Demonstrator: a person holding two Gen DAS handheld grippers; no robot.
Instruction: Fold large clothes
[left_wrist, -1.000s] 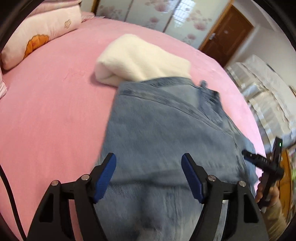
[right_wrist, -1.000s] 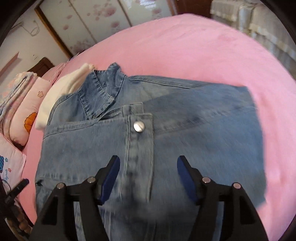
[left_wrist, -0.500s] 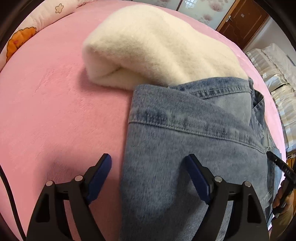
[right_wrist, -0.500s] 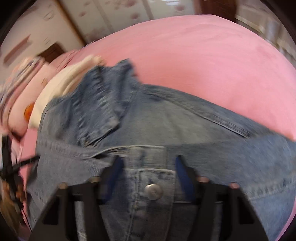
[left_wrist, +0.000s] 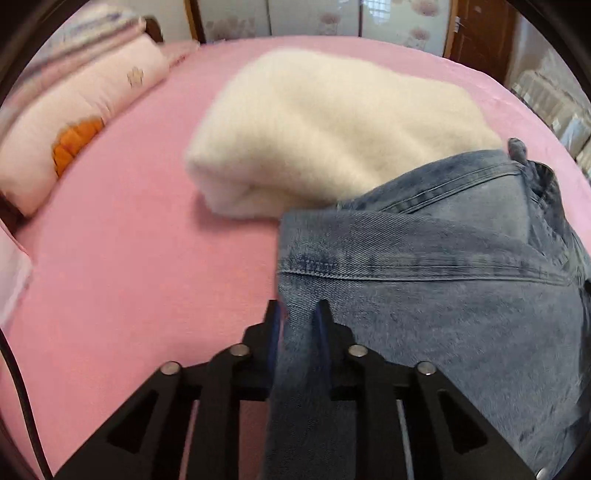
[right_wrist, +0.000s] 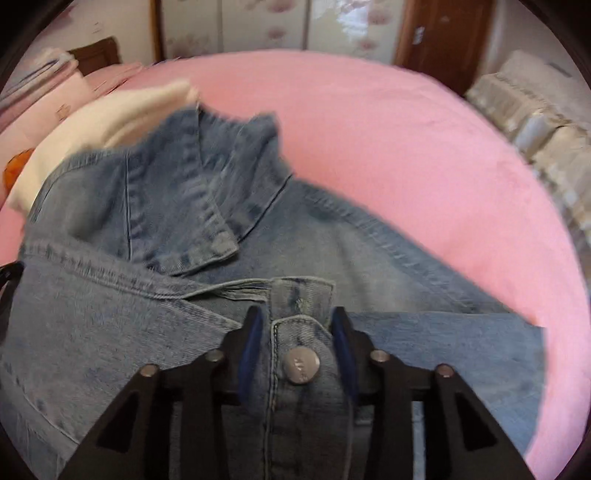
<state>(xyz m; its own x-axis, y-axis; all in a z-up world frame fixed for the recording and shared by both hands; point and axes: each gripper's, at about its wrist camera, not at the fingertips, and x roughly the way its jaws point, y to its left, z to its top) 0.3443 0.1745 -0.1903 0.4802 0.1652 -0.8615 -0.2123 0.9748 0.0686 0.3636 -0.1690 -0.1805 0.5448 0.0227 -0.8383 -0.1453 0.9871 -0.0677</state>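
A blue denim jacket (left_wrist: 424, 295) lies on the pink bed (left_wrist: 129, 277), its top corner resting on a folded cream fleece (left_wrist: 332, 140). My left gripper (left_wrist: 297, 314) is closing on the jacket's left folded edge, and the cloth is pinched between its pads. In the right wrist view the jacket (right_wrist: 110, 332) shows its collar (right_wrist: 207, 206) and a metal button (right_wrist: 301, 364). My right gripper (right_wrist: 297, 321) straddles the button placket. Its jaws are opening, with the placket between the pads and touching both.
A pale pillow (left_wrist: 81, 122) with an orange print lies at the left of the bed, with folded bedding behind it. Flowered wardrobe doors and a brown door (left_wrist: 480, 33) stand beyond. Striped bedding (right_wrist: 535, 122) is piled to the right. Bare pink sheet (right_wrist: 406, 147) extends past the collar.
Both grippers moved up the jacket toward the collar end. The left jaws went from wide apart to pinched on the jacket's edge. The right jaws narrowed around the button placket.
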